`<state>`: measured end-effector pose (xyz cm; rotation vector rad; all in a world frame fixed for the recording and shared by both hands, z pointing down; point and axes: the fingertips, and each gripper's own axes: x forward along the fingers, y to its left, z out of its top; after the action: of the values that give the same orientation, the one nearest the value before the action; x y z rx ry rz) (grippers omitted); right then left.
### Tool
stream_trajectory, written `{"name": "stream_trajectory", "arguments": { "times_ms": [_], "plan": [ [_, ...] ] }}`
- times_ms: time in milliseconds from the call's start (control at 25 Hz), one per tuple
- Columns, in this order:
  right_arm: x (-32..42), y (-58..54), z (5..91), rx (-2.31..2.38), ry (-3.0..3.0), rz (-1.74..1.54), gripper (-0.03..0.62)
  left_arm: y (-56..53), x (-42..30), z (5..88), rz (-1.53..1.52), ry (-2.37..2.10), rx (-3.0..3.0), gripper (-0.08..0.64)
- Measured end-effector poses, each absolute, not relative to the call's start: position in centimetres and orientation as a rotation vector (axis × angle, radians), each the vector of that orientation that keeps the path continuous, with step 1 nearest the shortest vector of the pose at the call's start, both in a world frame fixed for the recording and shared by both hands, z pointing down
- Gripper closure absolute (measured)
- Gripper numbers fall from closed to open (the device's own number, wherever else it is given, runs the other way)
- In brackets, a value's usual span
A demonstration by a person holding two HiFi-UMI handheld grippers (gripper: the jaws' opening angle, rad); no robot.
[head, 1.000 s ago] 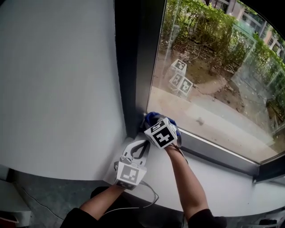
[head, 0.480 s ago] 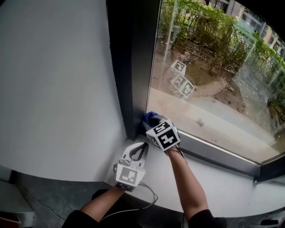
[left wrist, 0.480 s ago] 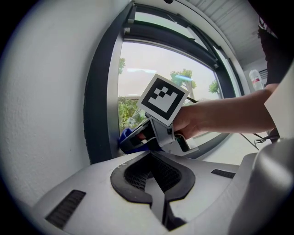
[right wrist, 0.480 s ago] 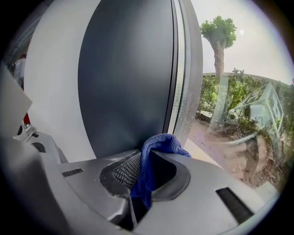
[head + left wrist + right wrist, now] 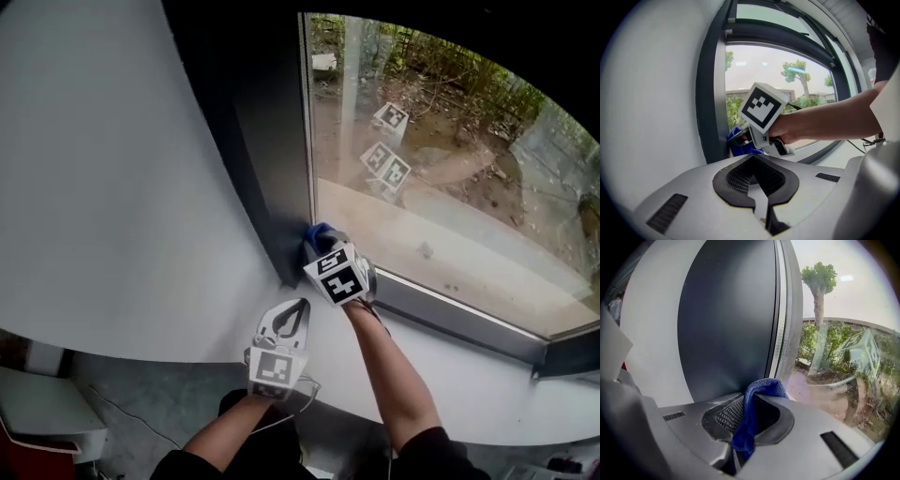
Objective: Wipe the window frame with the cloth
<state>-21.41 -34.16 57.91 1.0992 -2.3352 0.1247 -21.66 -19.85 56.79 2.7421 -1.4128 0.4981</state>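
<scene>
Little movement in the last second. Right gripper (image 5: 321, 246) still clamped on cloth (image 5: 317, 233), pressed into frame's (image 5: 281, 159) near left corner; wipe probably only starting there. Left gripper (image 5: 294, 309) closed, empty, nearer on sill (image 5: 459, 375).

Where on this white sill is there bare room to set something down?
Bare sill runs right of the right forearm, between the bottom frame rail and the sill's front edge. Crowded at the frame's lower-left corner: the right gripper holds the blue cloth there, the left gripper, shut and empty, beside it.
</scene>
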Motion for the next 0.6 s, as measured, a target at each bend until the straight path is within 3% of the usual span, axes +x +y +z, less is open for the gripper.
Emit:
{"name": "stream_trajectory", "arguments": {
  "times_ms": [600],
  "plan": [
    [-20.9,-34.1,53.3,1.236,-2.340,0.157,0.560,-19.7,-23.9,51.9,0.553,-1.469,2.504,0.557]
  ]
}}
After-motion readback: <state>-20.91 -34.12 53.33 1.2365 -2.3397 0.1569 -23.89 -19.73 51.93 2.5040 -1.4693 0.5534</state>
